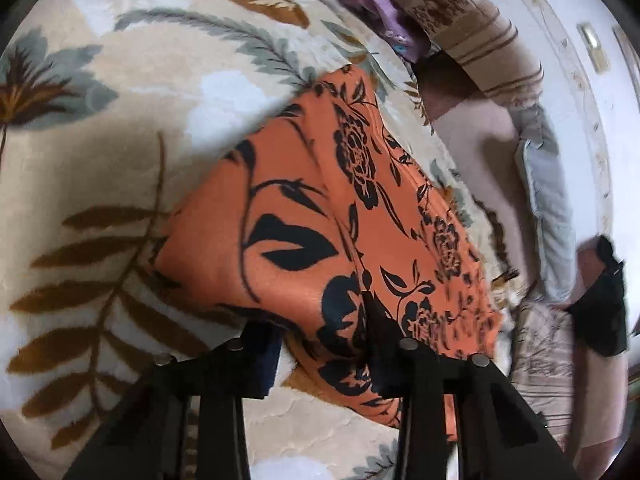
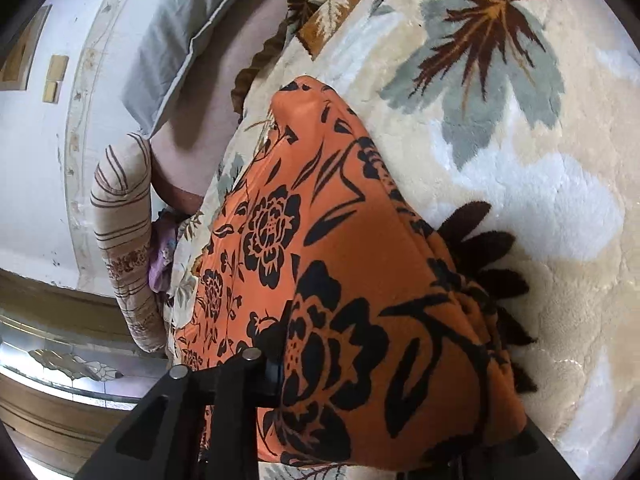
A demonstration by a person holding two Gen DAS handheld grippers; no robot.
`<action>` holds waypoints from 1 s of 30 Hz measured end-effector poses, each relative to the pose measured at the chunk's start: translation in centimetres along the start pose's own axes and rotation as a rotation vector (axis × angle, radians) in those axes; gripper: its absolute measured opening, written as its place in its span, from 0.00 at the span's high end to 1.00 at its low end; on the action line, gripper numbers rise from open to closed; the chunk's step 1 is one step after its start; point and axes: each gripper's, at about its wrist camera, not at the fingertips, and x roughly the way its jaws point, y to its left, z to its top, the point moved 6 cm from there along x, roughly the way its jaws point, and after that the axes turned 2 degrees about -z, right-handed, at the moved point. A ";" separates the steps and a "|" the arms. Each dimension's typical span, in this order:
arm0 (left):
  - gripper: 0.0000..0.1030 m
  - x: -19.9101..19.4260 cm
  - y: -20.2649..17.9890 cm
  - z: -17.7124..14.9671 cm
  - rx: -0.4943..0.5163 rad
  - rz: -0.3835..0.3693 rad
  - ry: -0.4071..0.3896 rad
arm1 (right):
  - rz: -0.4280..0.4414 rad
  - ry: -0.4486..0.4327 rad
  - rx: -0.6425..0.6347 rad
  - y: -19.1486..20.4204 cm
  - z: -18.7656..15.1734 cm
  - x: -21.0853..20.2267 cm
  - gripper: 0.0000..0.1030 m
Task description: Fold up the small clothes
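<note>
The orange cloth with black flowers lies on the plush leaf-patterned blanket of a bed, its near part lifted. In the left wrist view the left gripper has the cloth's near edge draped between its two black fingers; the right-side finger is pressed into the fabric, while a gap of blanket shows beside the left-side one, so I cannot tell whether the pads truly pinch the cloth. In the right wrist view the right gripper has the cloth bunched over it: one finger presses into the fold from the left and the other is buried under the fabric, so the cloth appears clenched between them.

The far finger of the right gripper is hidden by the cloth, and the cloth's lower edge is cut off by the frame there. In the left wrist view a dark blurred shape at the right edge is hard to make out.

Beyond the cloth's far corner the blanket spreads wide and bare. On the other side the blanket's edge runs close to the cloth; past it lie a grey pillow, a striped bolster and a purple garment near the white wall.
</note>
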 end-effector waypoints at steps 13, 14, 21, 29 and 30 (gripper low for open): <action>0.17 0.1 -0.5 -0.6 -0.153 -0.108 0.015 | 0.015 0.034 0.020 -0.6 -0.4 -0.1 0.71; 0.17 0.2 -0.5 -0.2 -0.164 -0.111 0.003 | 0.017 0.034 0.020 -0.6 -0.4 -0.1 0.71; 0.72 1.1 0.3 1.1 -0.148 -0.003 -0.029 | -0.017 0.014 -0.028 0.1 -0.3 -0.3 0.71; 0.81 -2.0 -2.1 1.2 0.000 -0.015 -0.079 | -0.011 -0.087 -0.168 3.1 -0.6 -3.0 0.77; 0.81 -2.9 -2.7 1.2 0.031 -0.020 -0.089 | -0.008 -0.097 -0.185 3.4 -0.8 -3.5 0.78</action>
